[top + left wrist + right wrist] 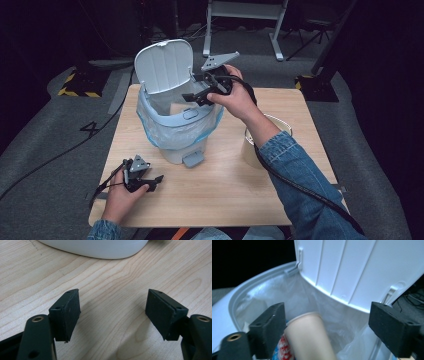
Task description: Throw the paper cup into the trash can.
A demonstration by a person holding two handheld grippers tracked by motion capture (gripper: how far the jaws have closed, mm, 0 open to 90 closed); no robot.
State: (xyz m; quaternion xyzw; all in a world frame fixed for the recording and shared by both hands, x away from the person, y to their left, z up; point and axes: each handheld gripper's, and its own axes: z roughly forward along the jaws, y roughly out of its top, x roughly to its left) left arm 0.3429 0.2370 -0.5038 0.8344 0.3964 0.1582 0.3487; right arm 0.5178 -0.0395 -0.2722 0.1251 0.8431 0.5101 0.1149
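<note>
A pale blue pedal bin (172, 135) lined with a clear bag stands on the wooden table (225, 190), its lid (164, 65) raised. My right gripper (192, 97) hovers over the bin's mouth. In the right gripper view the right gripper (327, 325) has its jaws wide apart. A tan paper cup (309, 337) lies tilted between and below them, close to the left pad and clear of the right one, inside the bag (294, 300). My left gripper (156, 182) rests on the table near the front left, and the left gripper (112, 310) stands open on nothing.
A cream round container (252, 145) stands right of the bin, partly behind the right forearm. A red-and-white printed item (283, 345) lies in the bin beside the cup. The bin's white base (100, 248) is just ahead of the left gripper. Cables trail over the grey floor.
</note>
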